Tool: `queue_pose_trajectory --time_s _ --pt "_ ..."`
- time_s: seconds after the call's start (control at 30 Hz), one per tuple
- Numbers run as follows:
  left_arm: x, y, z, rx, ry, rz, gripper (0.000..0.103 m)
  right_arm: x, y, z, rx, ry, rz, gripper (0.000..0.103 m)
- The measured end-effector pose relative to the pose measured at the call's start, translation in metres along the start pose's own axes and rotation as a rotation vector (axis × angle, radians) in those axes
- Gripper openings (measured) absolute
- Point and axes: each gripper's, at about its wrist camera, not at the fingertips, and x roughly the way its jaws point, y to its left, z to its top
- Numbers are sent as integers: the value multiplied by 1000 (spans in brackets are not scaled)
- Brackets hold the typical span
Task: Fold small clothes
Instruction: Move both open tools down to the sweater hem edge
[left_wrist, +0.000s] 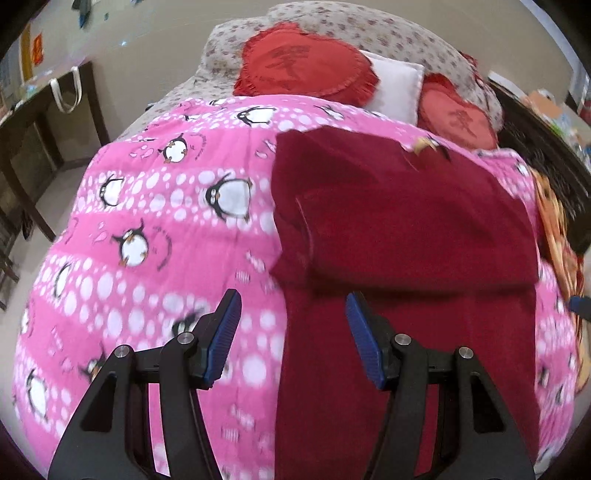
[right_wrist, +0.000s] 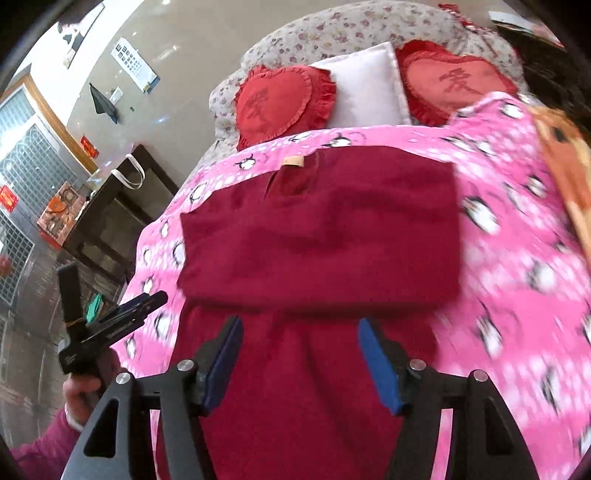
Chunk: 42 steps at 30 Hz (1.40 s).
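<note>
A dark red garment (left_wrist: 406, 229) lies on a pink penguin-print quilt (left_wrist: 155, 229), its far part folded over in a thick layer and its near part flat. My left gripper (left_wrist: 291, 317) is open and empty, hovering over the garment's near left edge. In the right wrist view the same garment (right_wrist: 321, 229) shows a small tan label at its far edge. My right gripper (right_wrist: 299, 332) is open and empty above the garment's near part, just short of the folded edge. The left gripper (right_wrist: 147, 301) shows at the left of that view, held by a hand.
The quilt (right_wrist: 517, 258) covers a bed with two red heart cushions (right_wrist: 280, 103) and a white pillow (right_wrist: 369, 88) at its head. A dark table (right_wrist: 110, 214) stands left of the bed. An orange patterned cloth (right_wrist: 569, 177) lies at the right edge.
</note>
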Motion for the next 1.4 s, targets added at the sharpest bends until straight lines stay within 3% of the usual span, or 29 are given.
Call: queue_pose_trajectory --time_s 0.2,0.3,0.43,0.63,0.8,0.9,0.97,1.1,1.23,1.4 --pt "-29 -3 -43 25 33 -12 59 -43 -15 -64 38 36 -55 68" --pt "-41 2 -69 1 97 -81 59 -54 -23 -98 39 60 -97 68" --pt "-52 14 -106 -26 196 -134 59 -57 -30 -145 55 95 -73 68" --pt "-62 24 -149 -83 245 -140 59 -53 -34 -189 87 124 -24 71" --pt "-53 21 -174 -119 313 -179 59 -49 -44 -204 132 133 -13 73" --pt "-53 14 -181 -116 289 -169 62 -46 -54 -210 182 132 23 73" --pt "-52 11 -181 -126 291 -182 68 -42 -58 -212 205 122 50 73" --pt "-47 9 -178 -169 305 -202 68 -33 -62 -212 231 98 138 75" --pt "-44 -3 -175 -163 294 -192 78 -28 -68 -212 265 76 197 79" --pt "-39 -9 -171 -166 301 -208 79 -30 -74 -215 282 57 244 79"
